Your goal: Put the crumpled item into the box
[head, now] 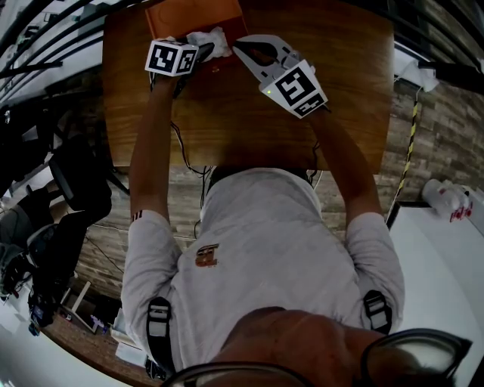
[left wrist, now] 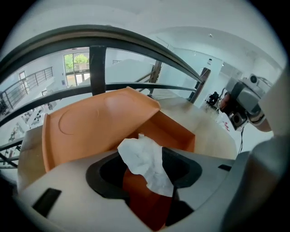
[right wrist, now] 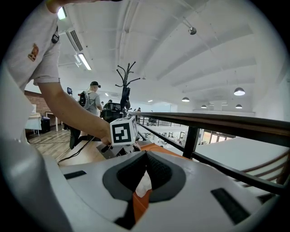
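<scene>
One wooden desk fills the upper head view, bare across its middle and near side, which leaves open room on both flanks of the work. An orange box sits at the desk's far edge, left of centre. In the left gripper view its lid stands tilted back and the cavity is open, with a dark railing just behind. The left hand-held gripper is at the box's near rim. Its jaws are closed on a crumpled white tissue, which sticks up between the pads over the box opening. The right hand-held gripper lies just beside the tissue on its right. Its jaws are pressed together and hold nothing.
</scene>
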Action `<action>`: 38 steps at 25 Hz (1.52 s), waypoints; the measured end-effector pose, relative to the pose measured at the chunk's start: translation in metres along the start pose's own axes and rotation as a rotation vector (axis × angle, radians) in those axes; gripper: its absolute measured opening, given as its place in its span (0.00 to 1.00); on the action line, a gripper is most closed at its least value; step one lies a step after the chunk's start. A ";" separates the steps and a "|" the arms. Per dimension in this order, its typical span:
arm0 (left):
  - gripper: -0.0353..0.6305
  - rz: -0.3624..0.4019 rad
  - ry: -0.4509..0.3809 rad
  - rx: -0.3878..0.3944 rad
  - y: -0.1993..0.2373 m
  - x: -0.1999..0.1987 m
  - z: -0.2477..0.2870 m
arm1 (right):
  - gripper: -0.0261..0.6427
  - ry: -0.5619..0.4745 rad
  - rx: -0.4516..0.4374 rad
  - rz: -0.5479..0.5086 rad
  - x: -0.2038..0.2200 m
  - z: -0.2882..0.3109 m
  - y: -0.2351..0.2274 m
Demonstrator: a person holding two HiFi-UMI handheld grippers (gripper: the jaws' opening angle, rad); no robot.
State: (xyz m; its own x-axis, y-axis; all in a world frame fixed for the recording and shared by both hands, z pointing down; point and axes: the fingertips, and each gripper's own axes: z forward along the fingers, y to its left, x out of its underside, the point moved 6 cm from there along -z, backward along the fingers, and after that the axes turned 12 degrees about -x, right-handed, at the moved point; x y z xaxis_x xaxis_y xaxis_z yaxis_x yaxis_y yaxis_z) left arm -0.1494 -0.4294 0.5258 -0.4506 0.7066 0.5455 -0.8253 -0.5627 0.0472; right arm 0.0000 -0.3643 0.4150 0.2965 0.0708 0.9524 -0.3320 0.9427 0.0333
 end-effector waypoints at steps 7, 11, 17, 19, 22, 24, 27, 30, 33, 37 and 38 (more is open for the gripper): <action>0.51 0.021 -0.090 -0.148 0.004 -0.003 -0.020 | 0.08 0.014 0.011 0.005 0.004 -0.004 0.004; 0.52 0.023 -0.199 -0.243 0.009 -0.001 -0.042 | 0.09 0.011 0.021 0.005 0.000 -0.001 0.014; 0.52 -0.015 -0.387 -0.260 -0.001 0.003 -0.079 | 0.09 -0.025 0.054 0.021 -0.010 -0.004 0.026; 0.52 -0.028 -0.453 -0.246 -0.011 0.004 -0.096 | 0.09 -0.044 0.068 0.024 -0.016 -0.008 0.033; 0.52 -0.044 -0.608 -0.207 -0.032 0.005 -0.134 | 0.09 -0.077 0.093 0.020 -0.031 -0.016 0.045; 0.48 -0.048 -0.718 -0.181 -0.047 0.007 -0.160 | 0.09 -0.104 0.109 0.018 -0.041 -0.022 0.053; 0.39 -0.061 -0.835 -0.161 -0.064 0.016 -0.189 | 0.09 -0.138 0.125 0.013 -0.056 -0.027 0.067; 0.28 -0.097 -0.927 -0.146 -0.076 0.028 -0.211 | 0.09 -0.160 0.130 0.006 -0.066 -0.029 0.083; 0.19 -0.112 -0.995 -0.138 -0.084 0.036 -0.231 | 0.09 -0.207 0.123 -0.031 -0.077 -0.028 0.095; 0.11 -0.103 -1.052 -0.149 -0.092 0.040 -0.256 | 0.09 -0.253 0.117 -0.046 -0.091 -0.032 0.108; 0.10 -0.098 -1.065 -0.148 -0.093 0.042 -0.260 | 0.09 -0.259 0.117 -0.042 -0.092 -0.033 0.112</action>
State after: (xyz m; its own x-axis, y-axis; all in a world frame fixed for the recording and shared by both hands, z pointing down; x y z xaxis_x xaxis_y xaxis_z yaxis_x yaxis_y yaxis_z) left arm -0.1800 -0.2360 0.3270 0.0883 -0.0309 0.9956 -0.9068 -0.4160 0.0676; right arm -0.0345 -0.2548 0.3212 0.0783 -0.0675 0.9946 -0.4296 0.8980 0.0948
